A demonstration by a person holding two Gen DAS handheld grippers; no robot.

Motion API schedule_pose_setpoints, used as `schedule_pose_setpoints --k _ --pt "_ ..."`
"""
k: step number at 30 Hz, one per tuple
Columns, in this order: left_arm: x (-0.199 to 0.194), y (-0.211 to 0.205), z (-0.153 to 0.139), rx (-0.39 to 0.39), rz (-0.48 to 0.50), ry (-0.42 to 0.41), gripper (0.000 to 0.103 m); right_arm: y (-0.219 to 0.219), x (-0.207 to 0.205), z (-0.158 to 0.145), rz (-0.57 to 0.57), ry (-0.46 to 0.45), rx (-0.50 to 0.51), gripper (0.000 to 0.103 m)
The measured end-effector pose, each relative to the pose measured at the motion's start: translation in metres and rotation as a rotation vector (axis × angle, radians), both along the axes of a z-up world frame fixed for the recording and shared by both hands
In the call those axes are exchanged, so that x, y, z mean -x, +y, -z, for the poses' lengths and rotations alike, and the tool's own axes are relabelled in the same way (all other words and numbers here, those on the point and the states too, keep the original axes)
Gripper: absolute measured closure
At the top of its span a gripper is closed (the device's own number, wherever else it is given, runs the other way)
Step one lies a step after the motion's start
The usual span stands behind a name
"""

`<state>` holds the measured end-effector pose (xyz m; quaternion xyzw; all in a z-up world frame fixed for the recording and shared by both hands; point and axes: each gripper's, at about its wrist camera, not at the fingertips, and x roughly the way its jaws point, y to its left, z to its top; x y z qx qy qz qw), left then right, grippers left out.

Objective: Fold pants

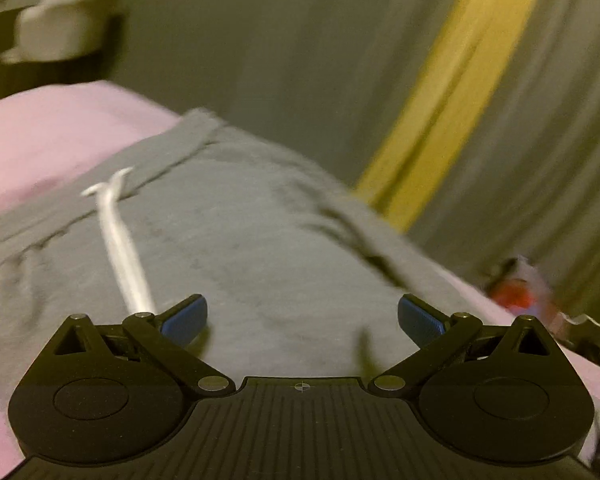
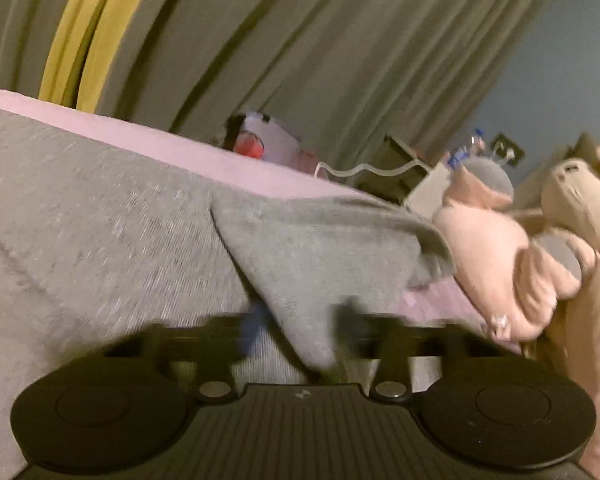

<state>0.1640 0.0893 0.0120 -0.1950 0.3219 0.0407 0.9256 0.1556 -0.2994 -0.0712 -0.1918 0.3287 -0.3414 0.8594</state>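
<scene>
Grey sweatpants [image 1: 240, 240] lie on a pink bed sheet [image 1: 52, 132], with a white drawstring [image 1: 120, 240] across the waist end. My left gripper [image 1: 302, 316] is open and empty just above the pants, its blue pads [image 1: 184, 318] wide apart. In the right wrist view the grey pants [image 2: 100, 220] fill the left side, and a folded flap of them [image 2: 312, 264] runs down between the fingers of my right gripper [image 2: 300, 332]. The jaws are blurred but narrowed around that flap. A blue pad [image 2: 252, 332] shows at its left side.
Grey curtains with a yellow strip [image 1: 452, 92] hang behind the bed. Plush toys [image 2: 512, 256] lie on the bed at the right. A red-and-white object [image 2: 260, 144], a white cable [image 2: 364, 170] and clutter sit past the bed's far edge. A white shelf item [image 1: 64, 24] is at the upper left.
</scene>
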Motion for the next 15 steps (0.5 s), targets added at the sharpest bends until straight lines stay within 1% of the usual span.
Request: schedule_pose_setpoints --k 1,2,3,5,6,7,8,10,11,12,13,15 --pt "-0.008 -0.003 -0.004 -0.003 0.043 0.01 0.0 -0.004 0.0 -0.003 0.02 -0.037 -0.017 0.098" --pt "-0.019 -0.005 -0.008 0.003 0.082 0.035 0.0 -0.01 0.006 -0.011 0.04 -0.116 -0.066 0.098" --pt "-0.029 -0.004 -0.01 0.024 0.094 0.051 0.0 -0.022 0.015 -0.023 0.083 -0.197 -0.114 0.098" --pt "-0.051 0.002 -0.01 0.104 0.089 0.061 0.0 -0.04 0.047 -0.039 0.22 -0.374 -0.229 0.098" --pt "-0.061 0.005 -0.01 0.142 0.081 0.068 0.0 -0.054 0.066 -0.044 0.293 -0.455 -0.307 0.098" --pt "-0.074 0.01 -0.008 0.186 0.073 0.074 0.002 -0.067 0.083 -0.043 0.349 -0.508 -0.386 0.098" --pt "-0.086 0.014 -0.007 0.224 0.065 0.077 0.005 -0.081 0.095 -0.038 0.378 -0.542 -0.479 0.098" --pt "-0.11 0.02 -0.002 0.256 0.042 0.105 0.023 -0.109 0.112 -0.022 0.433 -0.607 -0.672 0.097" --pt "-0.124 0.023 0.002 0.26 0.022 0.133 0.025 -0.117 0.116 -0.016 0.454 -0.656 -0.747 0.097" --pt "-0.136 0.025 0.006 0.266 0.012 0.151 0.026 -0.12 0.122 -0.015 0.462 -0.698 -0.785 0.097" --pt "-0.146 0.027 0.011 0.268 -0.007 0.174 0.03 -0.122 0.121 -0.014 0.472 -0.71 -0.796 0.097" --pt "-0.165 0.029 0.019 0.289 -0.039 0.223 0.034 -0.117 0.116 -0.013 0.459 -0.671 -0.735 0.097"
